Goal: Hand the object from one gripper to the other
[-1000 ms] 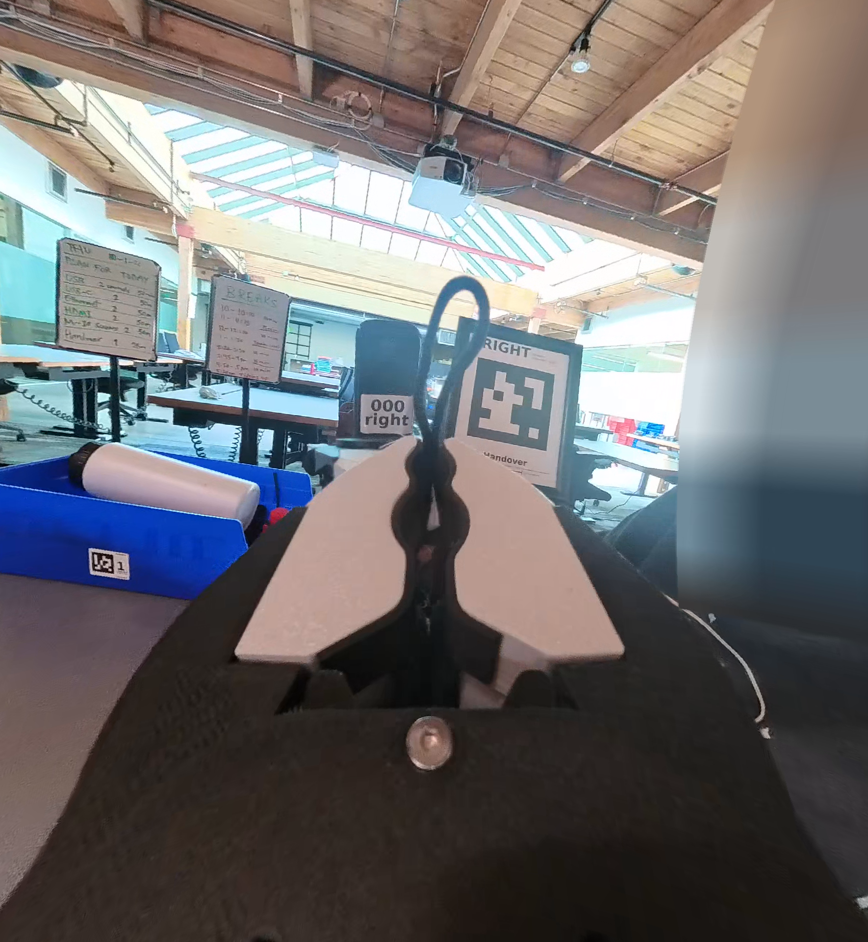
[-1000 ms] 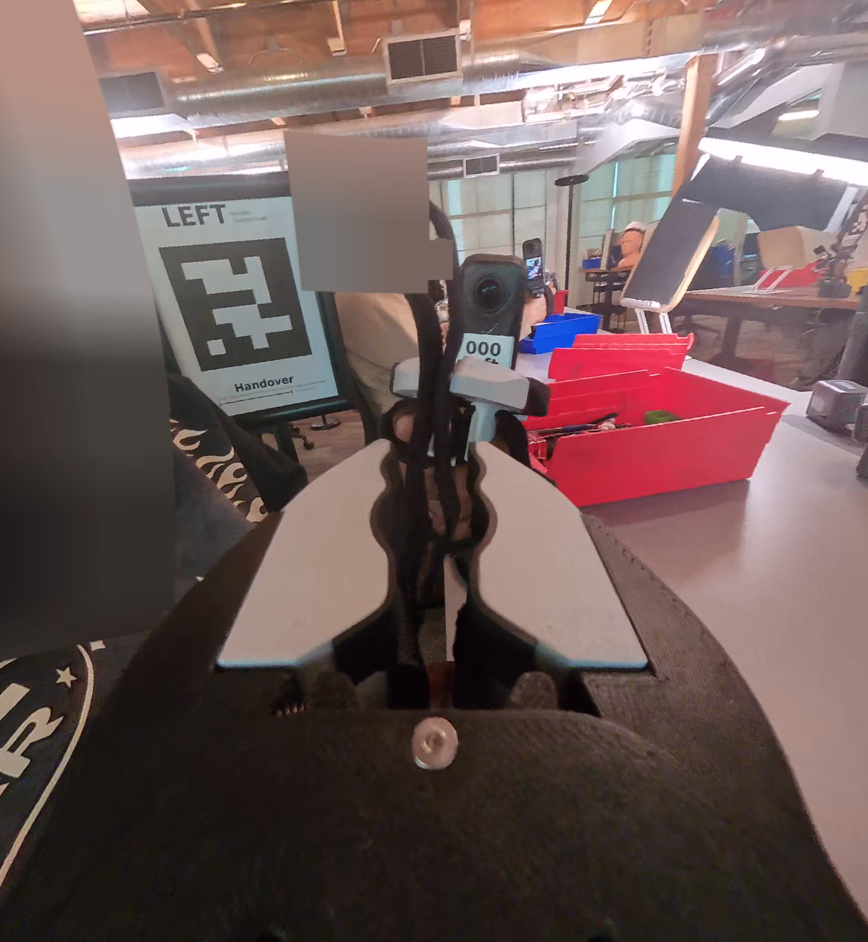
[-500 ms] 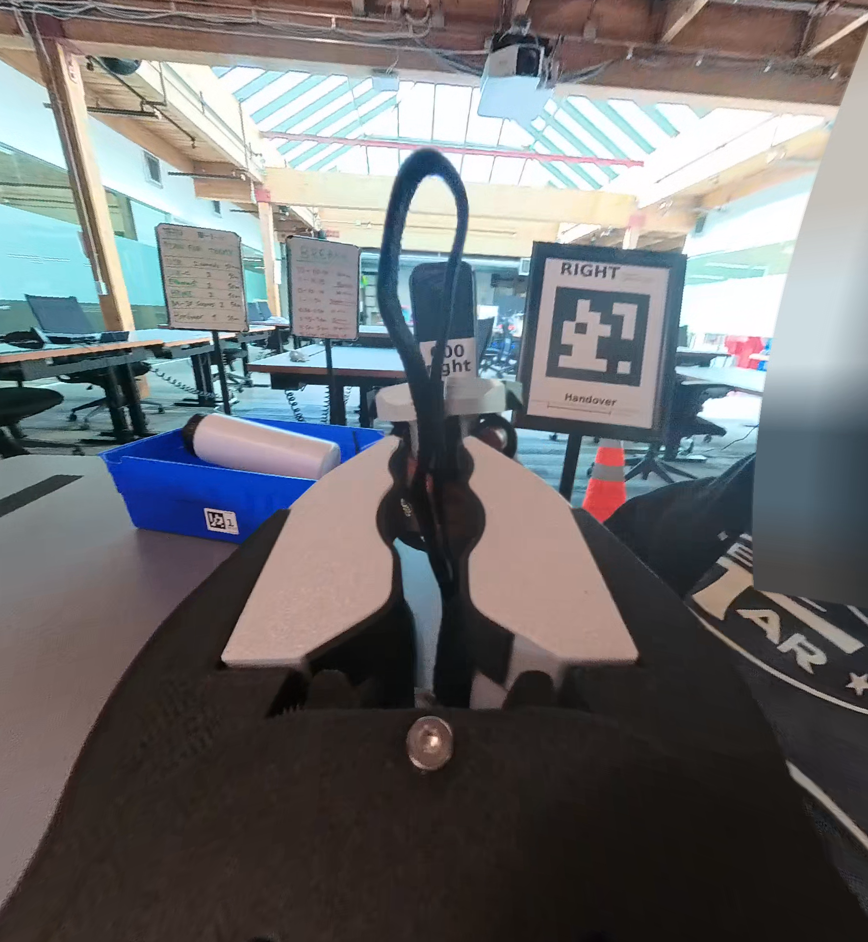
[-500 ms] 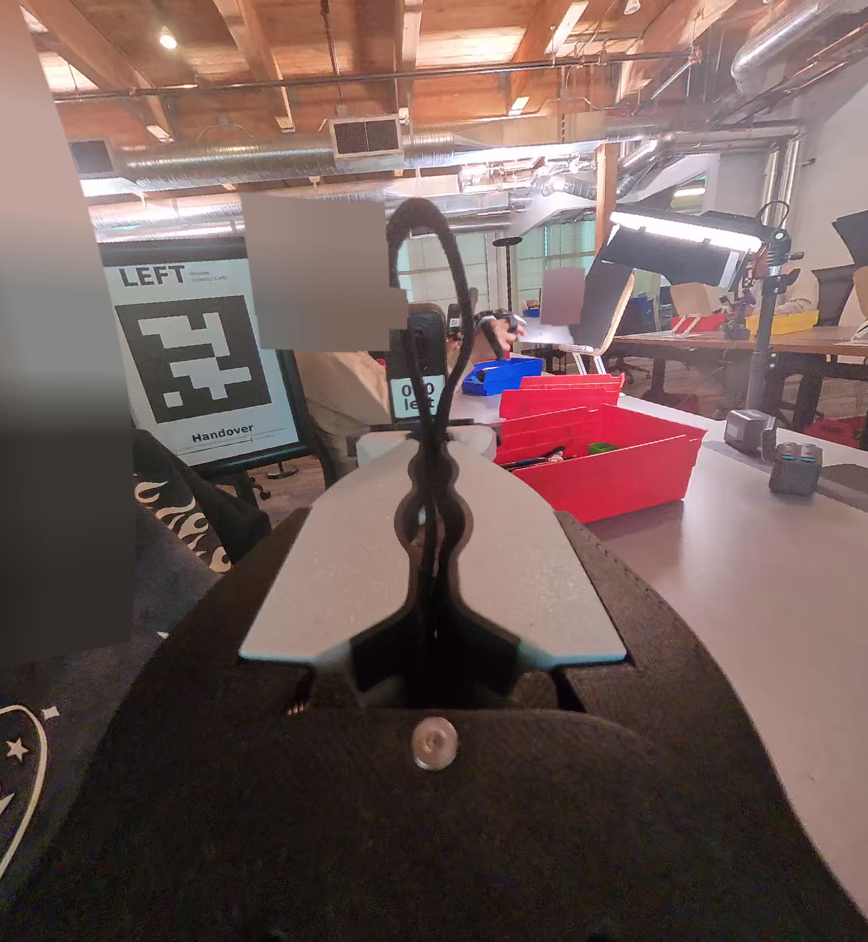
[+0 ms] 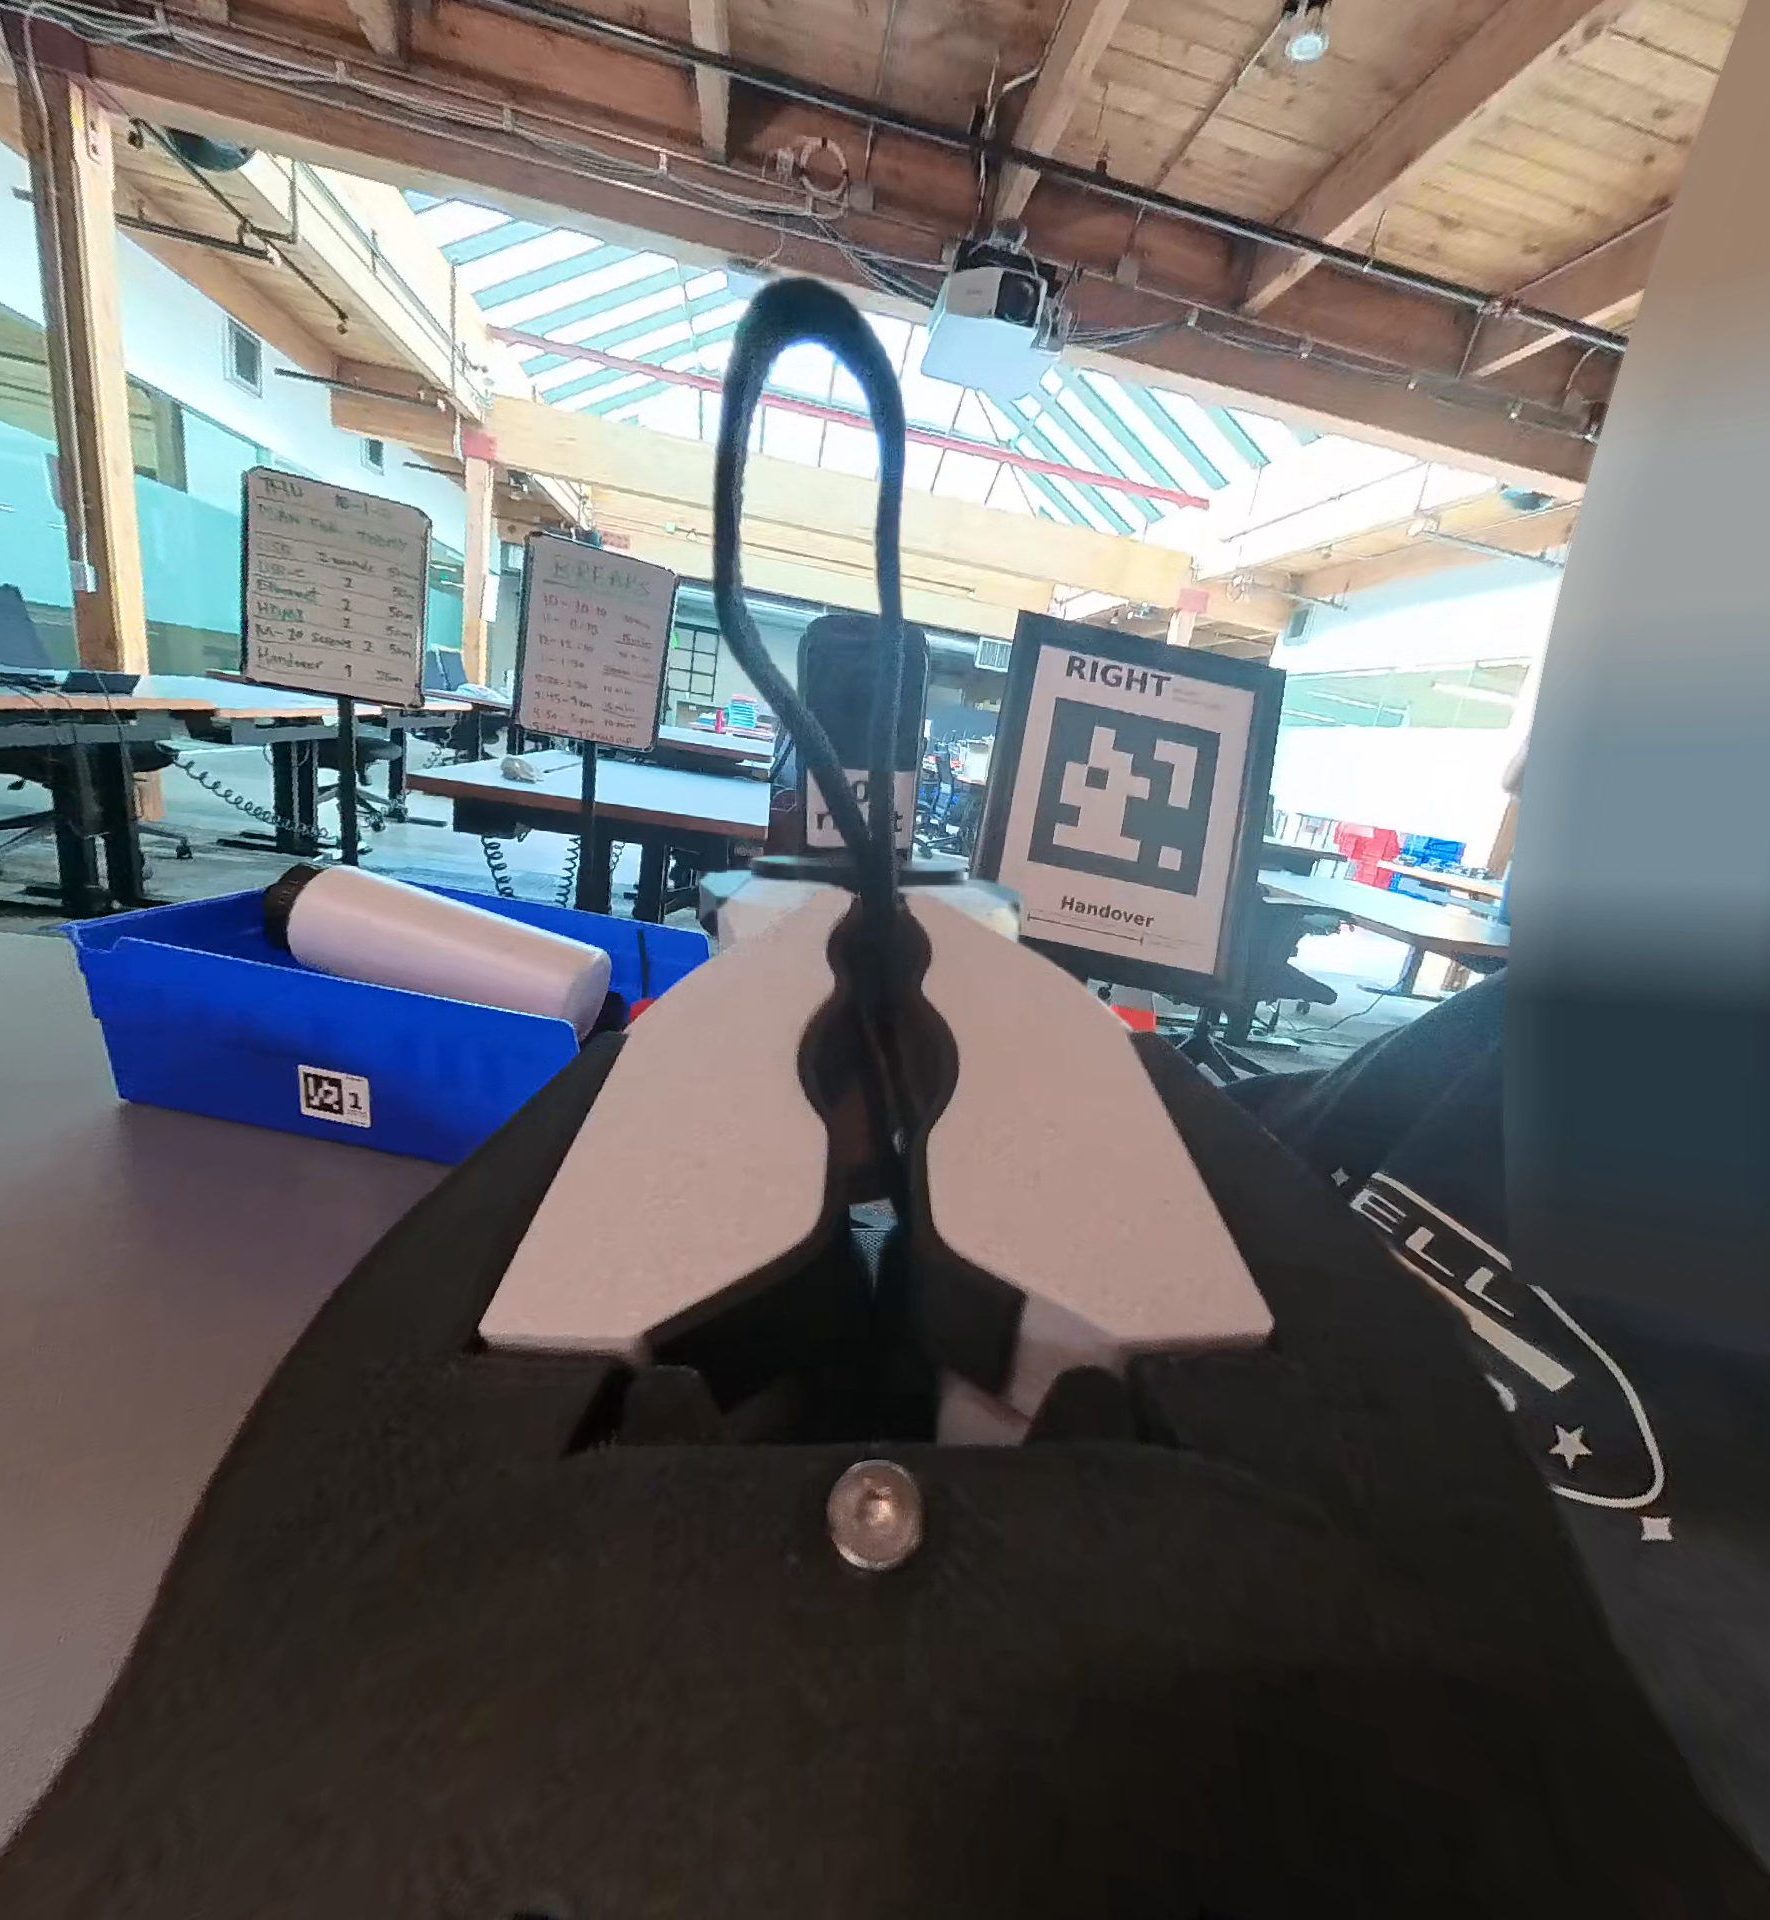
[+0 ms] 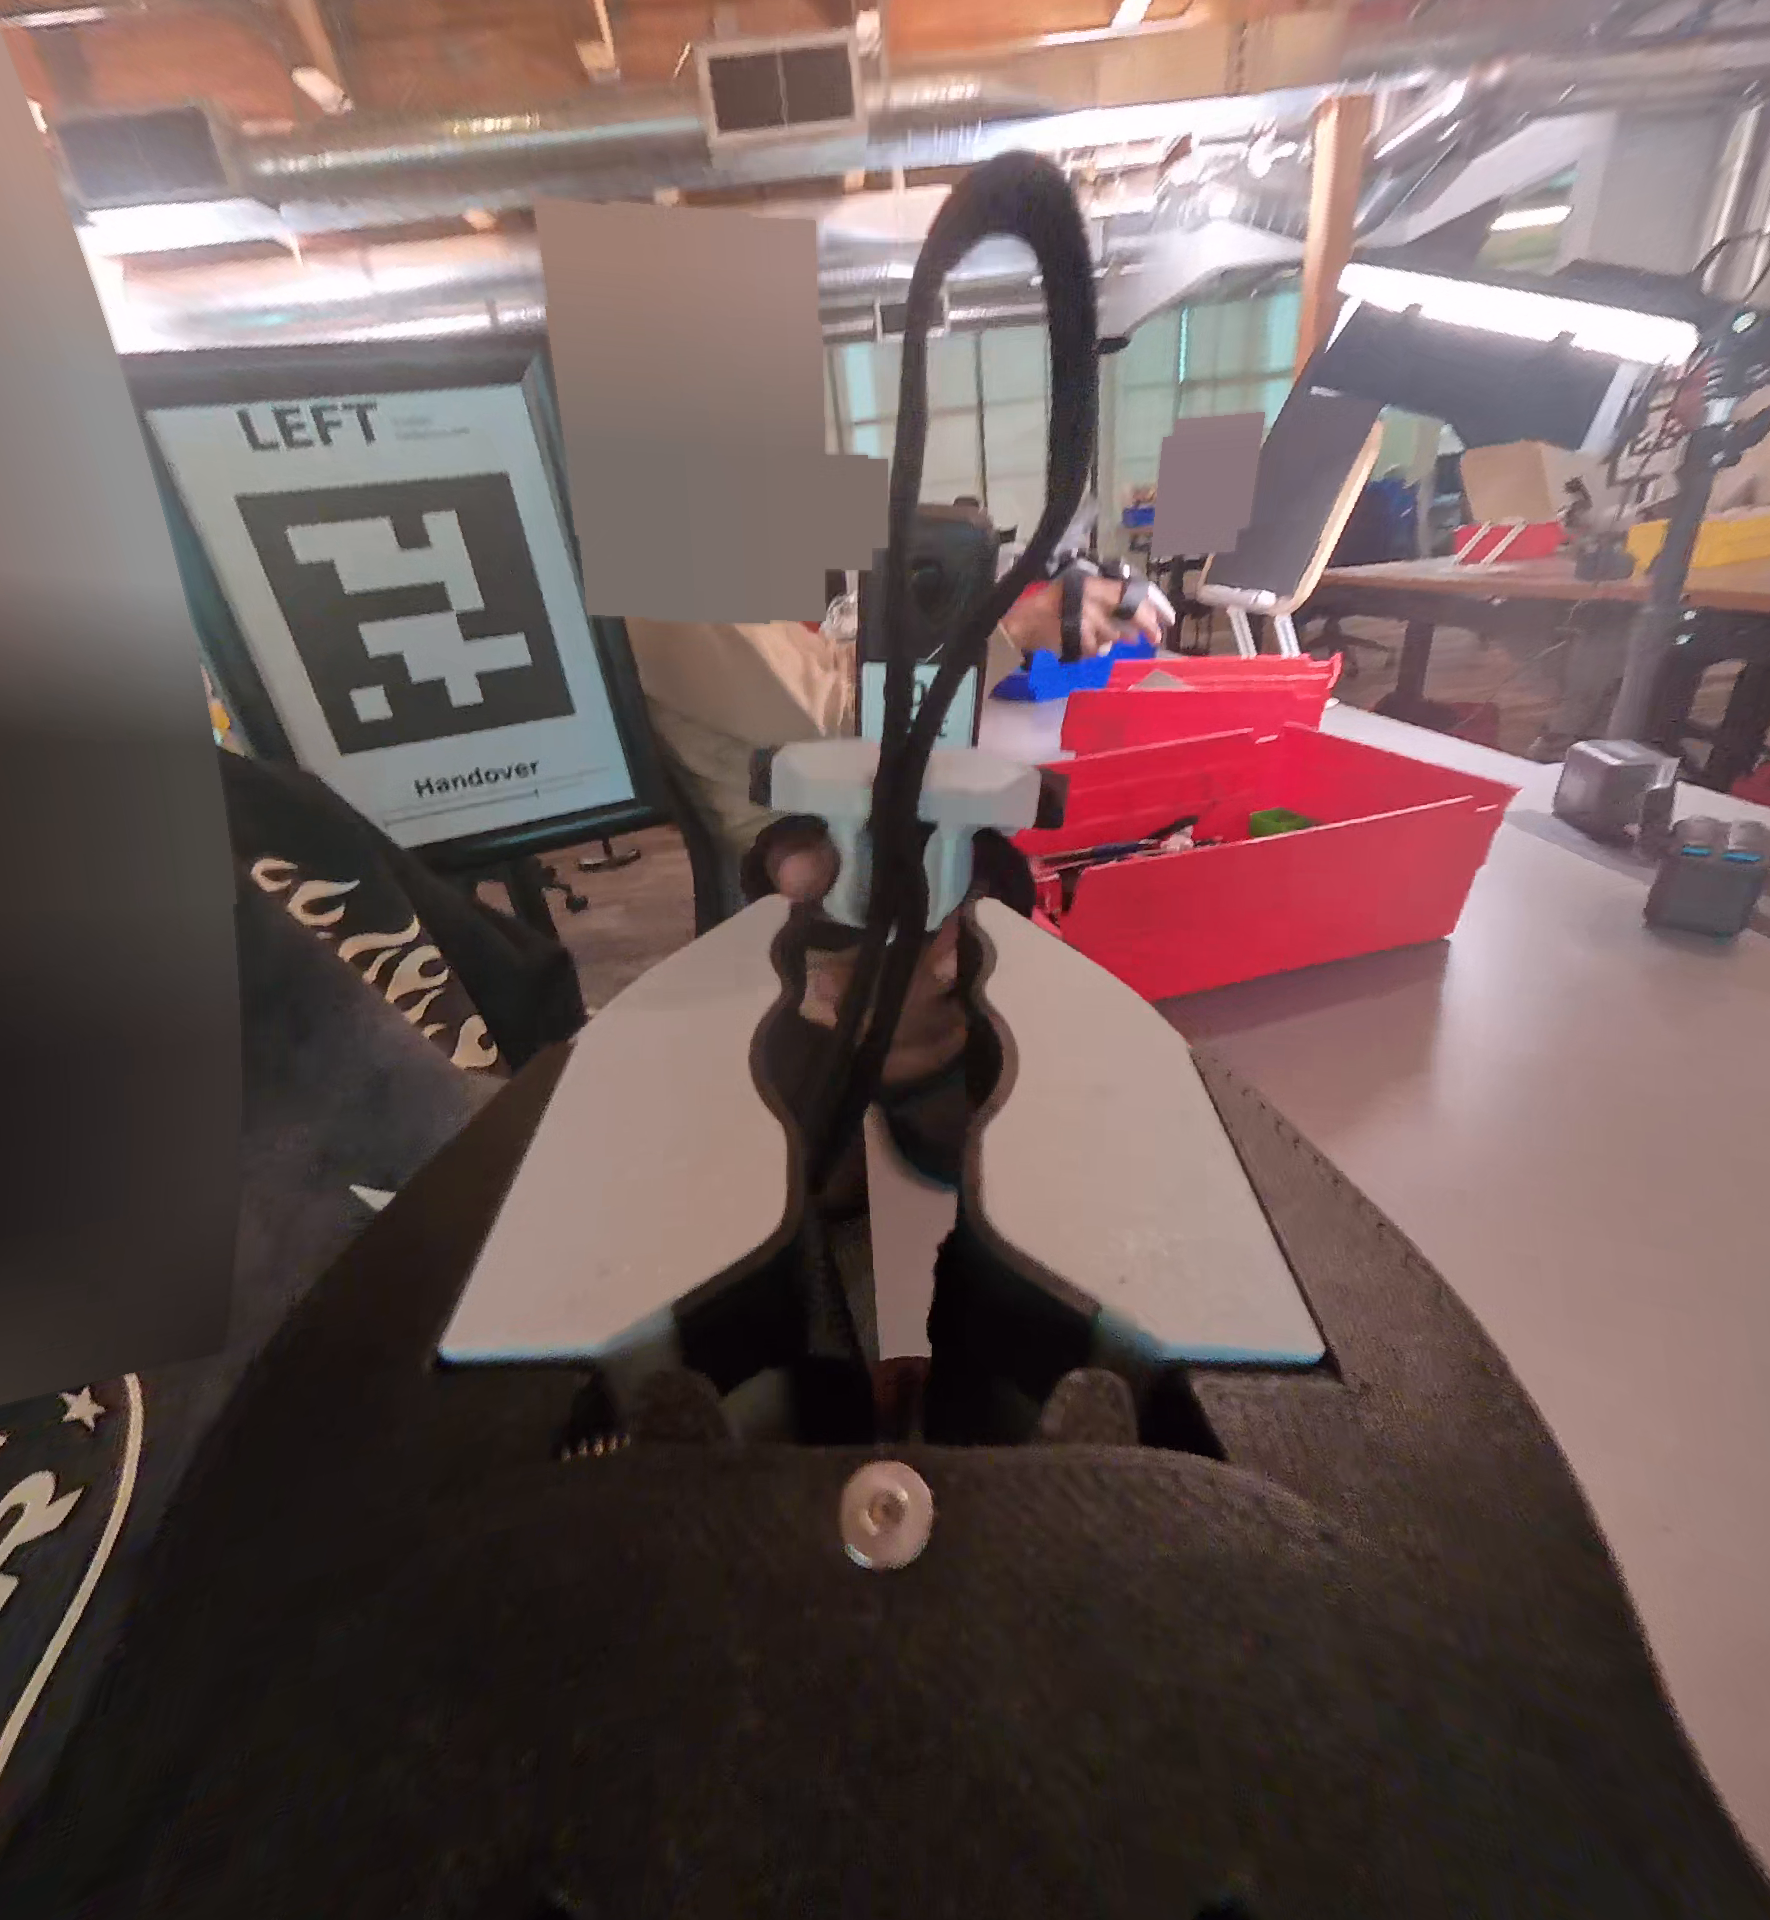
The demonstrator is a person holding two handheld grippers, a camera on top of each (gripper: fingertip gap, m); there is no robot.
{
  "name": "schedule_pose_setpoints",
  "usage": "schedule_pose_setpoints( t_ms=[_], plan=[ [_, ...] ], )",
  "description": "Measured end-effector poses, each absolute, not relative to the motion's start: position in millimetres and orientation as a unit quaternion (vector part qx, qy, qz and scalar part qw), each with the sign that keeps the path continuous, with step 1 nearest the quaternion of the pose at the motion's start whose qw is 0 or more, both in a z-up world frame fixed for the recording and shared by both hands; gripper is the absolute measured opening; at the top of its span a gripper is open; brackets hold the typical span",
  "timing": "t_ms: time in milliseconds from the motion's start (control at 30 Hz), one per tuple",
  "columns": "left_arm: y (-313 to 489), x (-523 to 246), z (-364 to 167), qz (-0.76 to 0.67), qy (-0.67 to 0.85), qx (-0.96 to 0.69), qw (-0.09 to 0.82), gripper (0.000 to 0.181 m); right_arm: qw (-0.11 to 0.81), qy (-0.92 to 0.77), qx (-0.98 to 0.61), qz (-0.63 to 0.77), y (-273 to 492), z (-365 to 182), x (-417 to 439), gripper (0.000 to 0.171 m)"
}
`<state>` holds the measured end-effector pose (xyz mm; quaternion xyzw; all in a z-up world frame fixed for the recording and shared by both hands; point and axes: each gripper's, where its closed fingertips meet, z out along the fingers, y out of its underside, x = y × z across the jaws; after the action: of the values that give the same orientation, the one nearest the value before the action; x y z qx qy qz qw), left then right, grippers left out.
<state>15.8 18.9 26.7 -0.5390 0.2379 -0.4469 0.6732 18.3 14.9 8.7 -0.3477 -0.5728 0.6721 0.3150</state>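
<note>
Black cord (image 5: 808, 499) loops up between my two facing grippers, above the grey table (image 5: 81, 1299). My left gripper (image 5: 876, 914) has its fingers pressed together on the cord's strands. My right gripper (image 6: 886, 920) stands slightly spread, the strands running through its gap, with a blue bin (image 5: 237, 1029) and red bin (image 6: 1328, 883) resting beyond.

black cord (image 5: 808, 582): thin, matte, doubled into a tall upright loop, bend at 12 o'clock, both strands dropping to 6 o'clock. Same loop (image 6: 1006, 436) in right wrist view, off the surface.
</note>
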Motion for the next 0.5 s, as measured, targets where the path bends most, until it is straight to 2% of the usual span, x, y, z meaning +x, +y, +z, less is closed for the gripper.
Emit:
schedule_pose_setpoints(
  t_ms=[67,233,500],
  plan=[
    [18.1,16.7,27.1,-0.448,0.239,-0.538,0.672,0.005,0.31,-0.585,-0.345,0.665,10.4,4.0,16.4,0.026],
    [16.0,19.9,28.6,-0.456,0.243,-0.533,0.67,0.006,0.32,-0.59,-0.337,0.66,10.0,3.2,16.3,0.007],
    [27.3,20.2,13.3,-0.395,0.256,-0.575,0.67,0.022,0.351,-0.539,-0.346,0.683,24.7,20.4,20.3,0.005]
  ],
)
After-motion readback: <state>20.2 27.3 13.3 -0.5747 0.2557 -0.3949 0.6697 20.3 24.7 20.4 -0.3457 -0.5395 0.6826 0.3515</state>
